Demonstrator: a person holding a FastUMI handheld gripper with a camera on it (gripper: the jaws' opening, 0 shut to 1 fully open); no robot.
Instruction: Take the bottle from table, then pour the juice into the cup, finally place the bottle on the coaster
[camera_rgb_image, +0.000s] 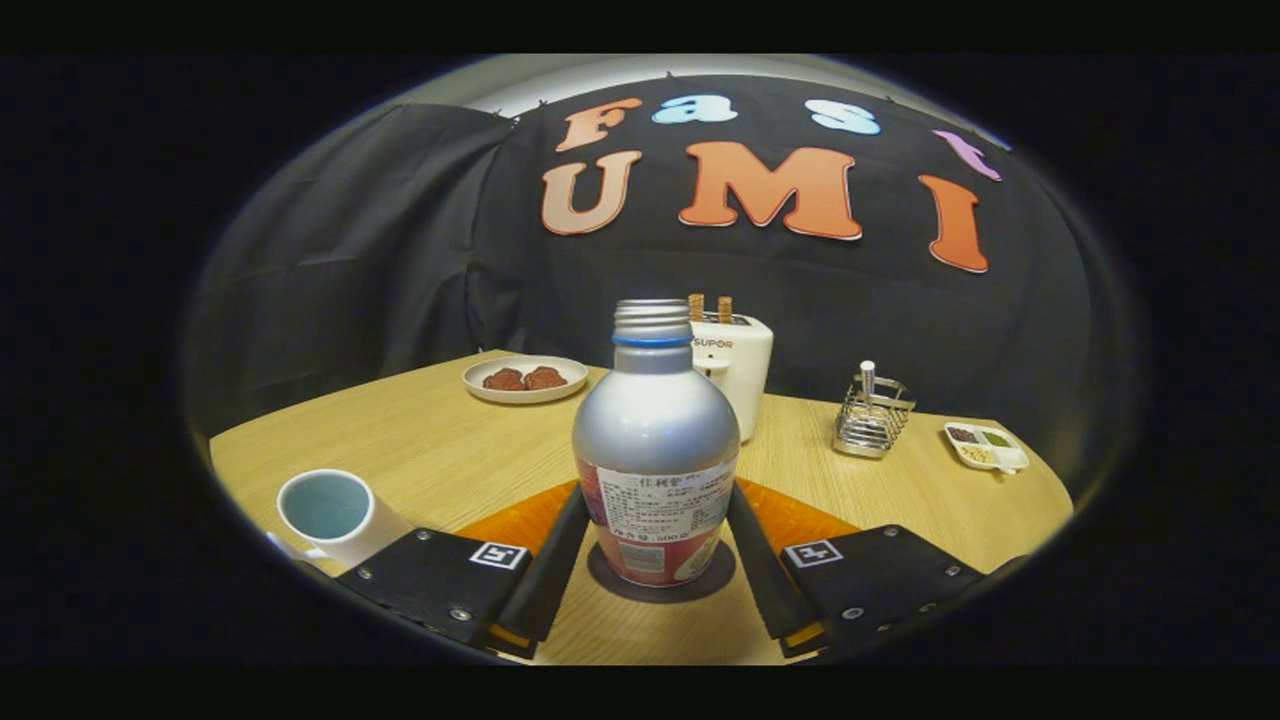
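Between the fingers: I saw the bottle (655, 450) standing upright on the table (470, 450), on a dark round coaster (710, 583), with its cap off and the threaded neck bare.
Gripper: the gripper (655, 540) sat low at the near edge of the table, its 2 fingers (548, 575) flanking the bottle's lower body.
Finger state: each finger lay against or just beside the label on its side; I could not tell whether both pressed on it.
Bottle: silver shoulder, blue ring under the neck, printed label around the lower half.
Mat: an orange mat (520, 522) lay under the bottle area, showing on both sides beyond the fingers.
Cup: a white cup (330, 510) stood near the table's left edge, beside the left finger mount, well apart from the bottle.
Plate: a white plate (478, 385) with 2 brown pieces of food sat toward the far left corner.
Toaster: a white toaster (740, 370) with 2 slices poking up stood directly behind the bottle at the far edge.
Rack: a wire rack (872, 415) stood to the right of the toaster.
Dish: a small divided dish (985, 446) lay near the table's right edge, just past the rack.
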